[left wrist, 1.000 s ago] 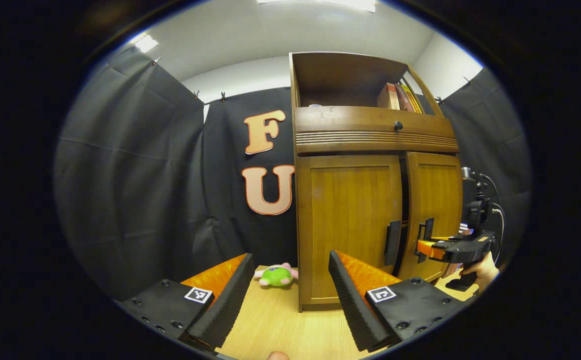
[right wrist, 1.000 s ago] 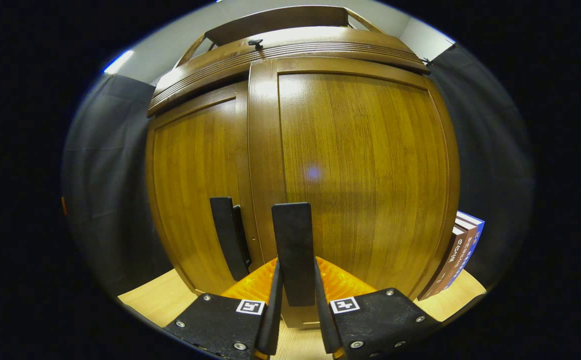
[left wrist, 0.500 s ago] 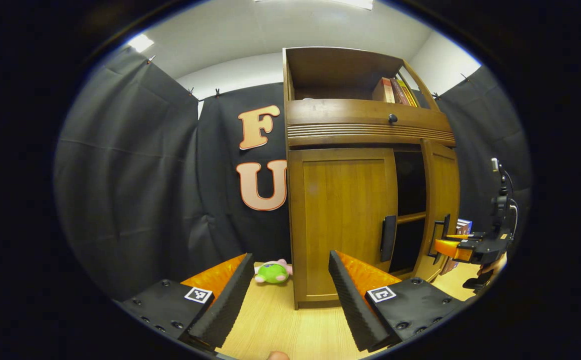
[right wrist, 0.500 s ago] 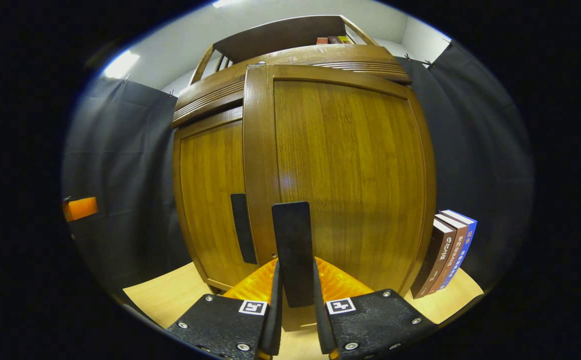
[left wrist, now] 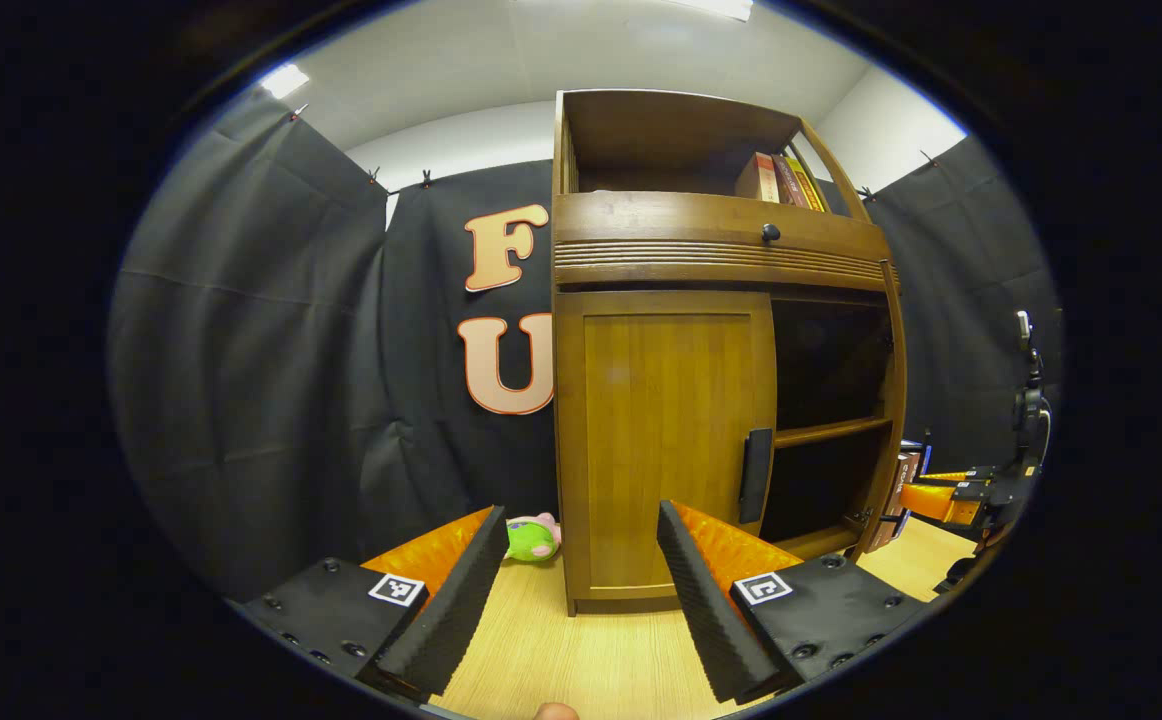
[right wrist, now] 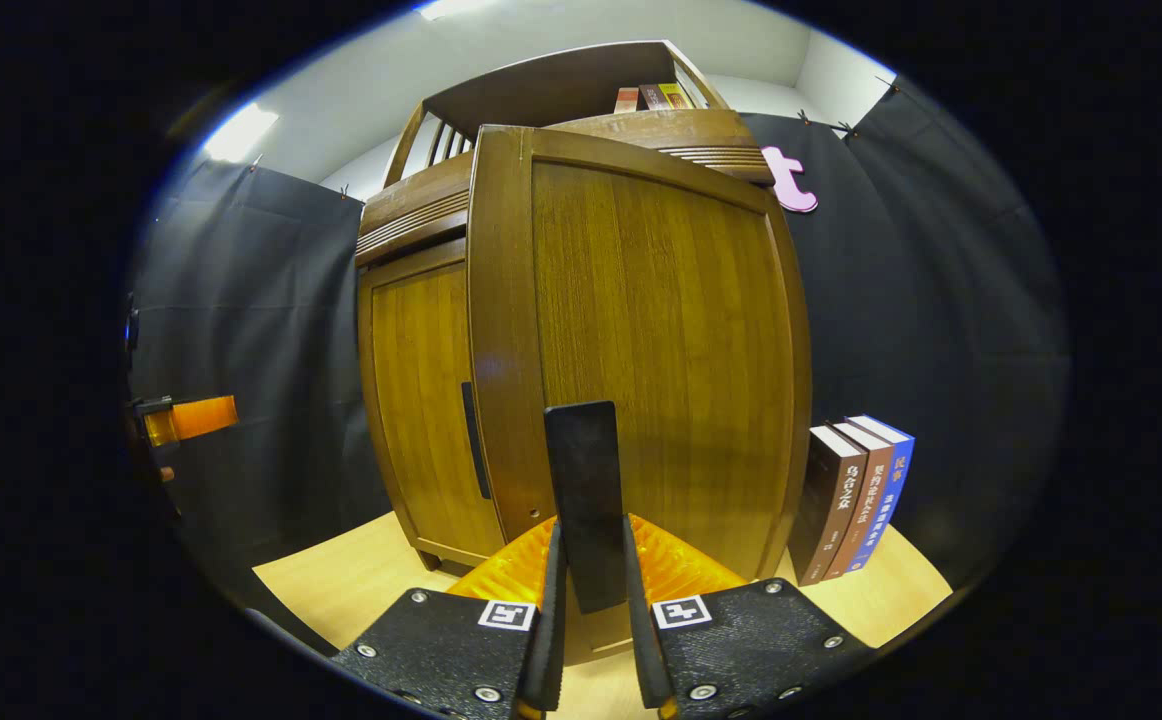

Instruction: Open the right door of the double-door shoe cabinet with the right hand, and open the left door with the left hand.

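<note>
In the left gripper view the brown shoe cabinet (left wrist: 721,260) stands on the table. Its left door (left wrist: 661,440) is closed, with a black handle (left wrist: 756,475) at its right edge. The right door (left wrist: 896,400) stands swung out, edge-on, baring a dark inside with a shelf (left wrist: 826,432). My left gripper (left wrist: 581,515) is open, short of the cabinet and holding nothing. In the right gripper view the right door (right wrist: 641,350) looms close. My right gripper (right wrist: 588,570) is shut on that door's black handle (right wrist: 586,490). The right gripper (left wrist: 931,492) also shows far right in the left gripper view.
A green plush toy (left wrist: 531,538) lies on the wooden table (left wrist: 581,660) left of the cabinet. Three books (right wrist: 856,495) stand upright right of the open door. More books (left wrist: 776,180) sit on the cabinet's top shelf above a drawer knob (left wrist: 770,232).
The right door has swung from barely ajar to wide open, drawn by my right gripper on its handle. The left gripper has stayed open and shifted slightly, with the cabinet now nearer the middle of its view.
</note>
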### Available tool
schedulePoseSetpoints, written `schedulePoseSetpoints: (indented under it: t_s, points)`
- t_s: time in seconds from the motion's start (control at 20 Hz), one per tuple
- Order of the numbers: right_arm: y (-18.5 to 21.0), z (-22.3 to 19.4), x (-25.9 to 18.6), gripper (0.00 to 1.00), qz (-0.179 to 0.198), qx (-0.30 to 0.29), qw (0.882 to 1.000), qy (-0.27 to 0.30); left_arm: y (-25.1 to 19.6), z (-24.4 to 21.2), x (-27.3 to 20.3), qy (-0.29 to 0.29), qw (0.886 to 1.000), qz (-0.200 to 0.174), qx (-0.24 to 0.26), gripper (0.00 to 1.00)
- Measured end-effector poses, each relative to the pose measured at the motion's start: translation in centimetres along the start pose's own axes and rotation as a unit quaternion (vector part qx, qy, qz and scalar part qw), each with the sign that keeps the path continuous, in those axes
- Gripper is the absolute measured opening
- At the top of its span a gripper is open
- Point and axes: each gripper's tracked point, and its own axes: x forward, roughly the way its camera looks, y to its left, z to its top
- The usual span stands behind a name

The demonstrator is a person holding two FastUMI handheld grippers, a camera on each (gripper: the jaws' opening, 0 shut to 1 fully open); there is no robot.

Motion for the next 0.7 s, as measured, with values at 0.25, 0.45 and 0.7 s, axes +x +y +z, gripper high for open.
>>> schedulePoseSetpoints:
  t_s: [0.25,0.45,0.7]
  points:
    - [-2.0,0.0,-3.2,0.25,-0.029,-0.025,0.999,0.002,-2.0,0.3,-0.2,-0.006,1.0,-0.019,-0.004,0.96]
    - [-3.7,0.1,-5.2,0.16,-0.058,-0.036,0.998,0.0,-3.0,0.3,-0.3,-0.005,1.0,-0.027,-0.001,0.95]
    - [-5.7,0.2,-7.0,0.11,-0.09,-0.038,0.995,0.002,-4.7,0.1,-0.1,-0.003,0.999,-0.037,-0.005,0.96]
